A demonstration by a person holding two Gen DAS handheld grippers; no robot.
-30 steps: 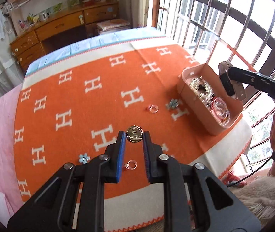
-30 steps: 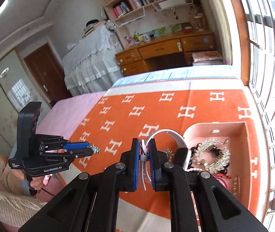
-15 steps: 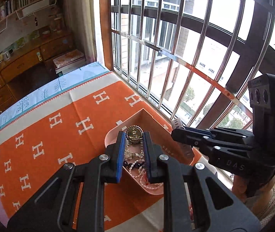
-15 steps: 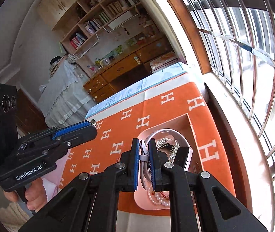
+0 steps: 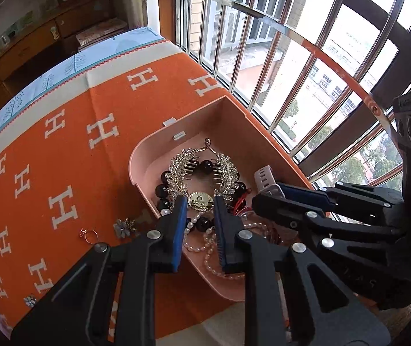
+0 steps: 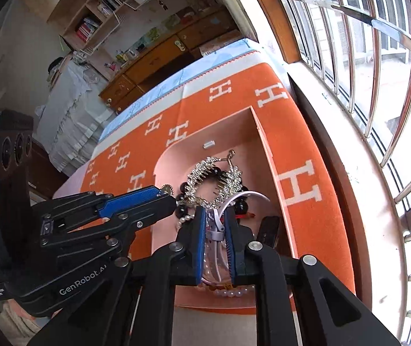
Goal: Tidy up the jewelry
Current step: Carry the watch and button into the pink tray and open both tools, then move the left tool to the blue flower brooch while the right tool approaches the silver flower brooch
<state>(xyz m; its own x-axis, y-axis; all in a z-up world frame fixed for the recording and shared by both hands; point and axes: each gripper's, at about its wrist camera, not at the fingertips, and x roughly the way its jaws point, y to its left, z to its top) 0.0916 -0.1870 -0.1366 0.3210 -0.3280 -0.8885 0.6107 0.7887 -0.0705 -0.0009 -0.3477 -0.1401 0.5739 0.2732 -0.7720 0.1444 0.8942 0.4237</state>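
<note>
On the orange blanket (image 5: 95,173), left of the pink box (image 5: 234,132), a small ring (image 5: 88,234) and a flower-shaped piece (image 5: 124,226) lie loose. Over the box's heap of beads and pearls, the left tongs (image 5: 196,201) pinch a gold brooch (image 5: 200,200). Just right, the right tongs (image 6: 214,216) hang above the box, opening, with a white watch strap (image 6: 246,194) between them.

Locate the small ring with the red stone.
In the left wrist view the small ring with the red stone lies on the orange blanket, lower left, beside a pale flower-shaped piece and outside the pink box.
</note>
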